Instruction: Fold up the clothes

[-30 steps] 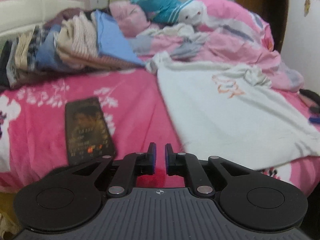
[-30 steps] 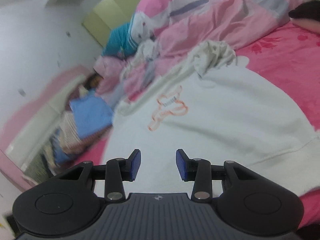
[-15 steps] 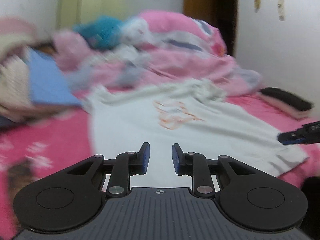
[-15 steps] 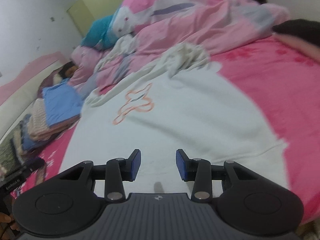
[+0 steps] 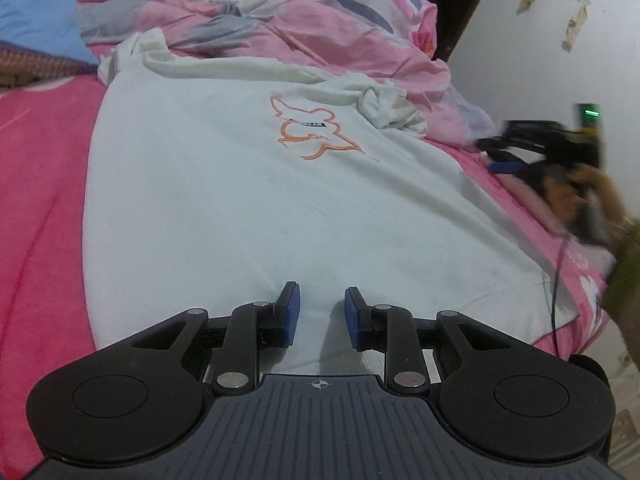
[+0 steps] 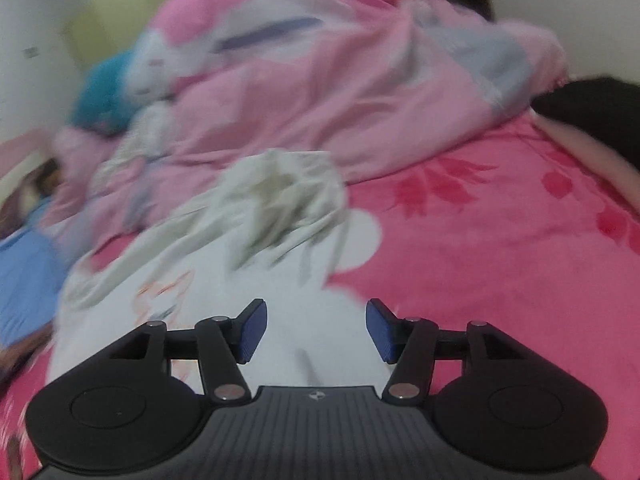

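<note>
A white T-shirt [image 5: 240, 200] with an orange outline print [image 5: 312, 132] lies spread flat on the pink bed sheet [image 5: 40, 200]. Its far right sleeve is bunched up [image 5: 388, 108]. My left gripper [image 5: 320, 292] hovers just above the shirt's near hem, open, with nothing between its blue pads. In the right wrist view, blurred by motion, my right gripper [image 6: 316, 308] is over the shirt's [image 6: 248, 280] right side, short of the bunched sleeve [image 6: 280, 184]. Its jaws are opening and empty. The left wrist view shows that gripper [image 5: 520, 148], held by a hand, at the right edge.
A rumpled pink duvet [image 5: 320, 20] fills the back of the bed. A stack of folded clothes topped by a blue one [image 5: 32, 12] sits at the far left. A teal and white plush toy [image 6: 104, 100] lies beyond. A dark item [image 6: 592, 108] lies at the far right.
My left gripper swung right, away from the phone and the clothes stack, to the shirt's hem, and its jaws parted. My right gripper moved toward the bunched sleeve and its jaws widened.
</note>
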`<state>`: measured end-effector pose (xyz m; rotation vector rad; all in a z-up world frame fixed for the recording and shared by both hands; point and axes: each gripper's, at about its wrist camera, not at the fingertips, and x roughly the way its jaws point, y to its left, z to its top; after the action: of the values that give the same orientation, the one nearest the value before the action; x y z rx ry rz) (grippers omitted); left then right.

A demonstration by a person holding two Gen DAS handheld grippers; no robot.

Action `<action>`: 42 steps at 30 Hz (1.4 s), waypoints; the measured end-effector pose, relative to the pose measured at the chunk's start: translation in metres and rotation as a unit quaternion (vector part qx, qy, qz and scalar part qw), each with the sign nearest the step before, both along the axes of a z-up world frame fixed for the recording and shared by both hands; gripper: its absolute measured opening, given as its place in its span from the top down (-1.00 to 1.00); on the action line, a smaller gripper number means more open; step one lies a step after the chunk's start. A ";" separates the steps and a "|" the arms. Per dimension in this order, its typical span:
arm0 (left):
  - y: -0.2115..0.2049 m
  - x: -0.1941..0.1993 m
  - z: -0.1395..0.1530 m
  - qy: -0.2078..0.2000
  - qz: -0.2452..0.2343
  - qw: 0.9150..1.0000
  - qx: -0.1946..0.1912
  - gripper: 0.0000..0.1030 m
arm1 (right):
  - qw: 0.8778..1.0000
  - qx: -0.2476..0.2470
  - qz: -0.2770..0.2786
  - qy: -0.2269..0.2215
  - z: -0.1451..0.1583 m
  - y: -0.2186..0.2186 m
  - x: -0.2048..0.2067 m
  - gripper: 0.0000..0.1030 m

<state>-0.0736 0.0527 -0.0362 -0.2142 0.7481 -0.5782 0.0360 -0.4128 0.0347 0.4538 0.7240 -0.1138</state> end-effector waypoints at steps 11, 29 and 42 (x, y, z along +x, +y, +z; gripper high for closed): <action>-0.008 0.000 -0.002 -0.032 -0.004 0.999 0.022 0.50 | 0.996 0.043 0.053 0.063 -0.046 -0.017 0.121 0.22; -0.010 -0.003 -0.003 -0.050 -0.009 0.998 0.036 0.49 | 0.989 -0.143 -0.037 -0.019 -0.051 -0.012 0.162 0.89; -0.007 -0.001 -0.001 -0.039 -0.004 0.999 0.027 0.49 | 0.995 0.009 -0.097 -0.015 -0.018 -0.078 0.074 0.07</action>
<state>-0.0747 0.0453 -0.0376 -0.1384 0.6876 -0.5697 0.1096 -0.4912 0.0170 0.5426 0.6506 -0.2830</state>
